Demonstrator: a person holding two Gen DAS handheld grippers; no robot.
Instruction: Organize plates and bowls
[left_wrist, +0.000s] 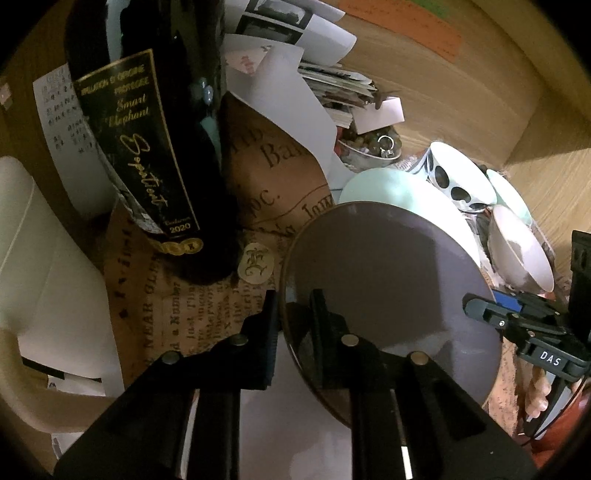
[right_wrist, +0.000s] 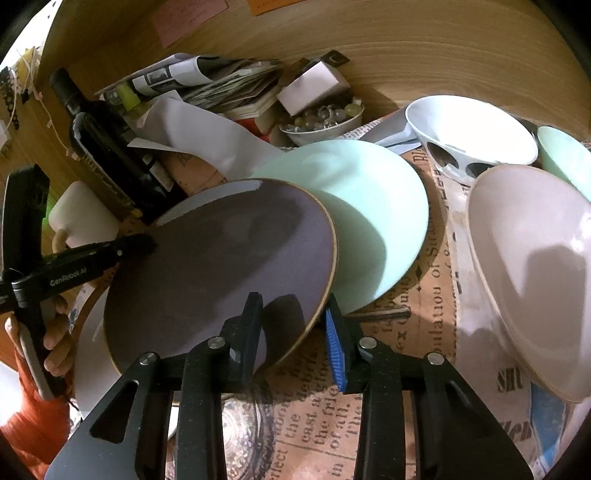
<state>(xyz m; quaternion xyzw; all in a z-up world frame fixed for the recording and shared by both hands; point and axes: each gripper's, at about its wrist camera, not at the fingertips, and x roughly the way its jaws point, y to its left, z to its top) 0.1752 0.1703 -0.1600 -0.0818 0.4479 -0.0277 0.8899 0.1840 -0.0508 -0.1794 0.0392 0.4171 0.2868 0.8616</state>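
Observation:
A grey-purple plate (left_wrist: 388, 280) (right_wrist: 221, 273) is held tilted above the table by both grippers. My left gripper (left_wrist: 293, 317) is shut on its left rim. My right gripper (right_wrist: 295, 317) straddles its right rim, one finger above and one below, shut on it. A mint plate (right_wrist: 369, 206) (left_wrist: 384, 186) lies behind and partly under it. A pale pink bowl (right_wrist: 532, 273) (left_wrist: 517, 251), a white bowl with black spots (right_wrist: 469, 129) (left_wrist: 458, 173) and a mint bowl (right_wrist: 565, 158) stand at the right.
A dark wine bottle (left_wrist: 147, 129) (right_wrist: 110, 147) stands at the left beside a cream jug (right_wrist: 79, 218). Papers and books (right_wrist: 221, 81) and a small bowl of beads (right_wrist: 321, 118) lie at the back. Newsprint paper (right_wrist: 406, 332) covers the table; a wooden wall (right_wrist: 406, 37) stands behind.

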